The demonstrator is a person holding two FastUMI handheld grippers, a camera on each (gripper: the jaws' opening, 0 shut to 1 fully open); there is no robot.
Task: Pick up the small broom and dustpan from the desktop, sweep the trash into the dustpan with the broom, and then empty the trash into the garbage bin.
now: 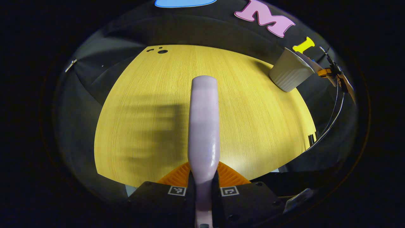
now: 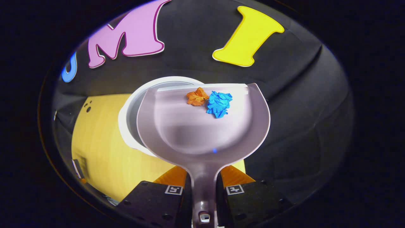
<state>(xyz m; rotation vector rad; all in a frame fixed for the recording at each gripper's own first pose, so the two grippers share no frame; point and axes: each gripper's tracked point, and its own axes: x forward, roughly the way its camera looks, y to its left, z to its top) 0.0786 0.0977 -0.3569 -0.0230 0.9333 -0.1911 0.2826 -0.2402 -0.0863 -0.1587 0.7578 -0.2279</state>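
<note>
Right gripper view: dustpan (image 2: 202, 126), paper scraps (image 2: 210, 101) over bin (image 2: 126, 117).

A yellow wood-grain tabletop (image 1: 253, 126) carries the scene. On its far right edge stands a white ribbed plastic bin (image 1: 289, 73). Small dark holes, perhaps cable ports, mark the far left corner.

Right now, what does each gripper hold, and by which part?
The left gripper holds the broom by its handle. The right gripper holds the dustpan by its handle, jaws closed on it.
</note>
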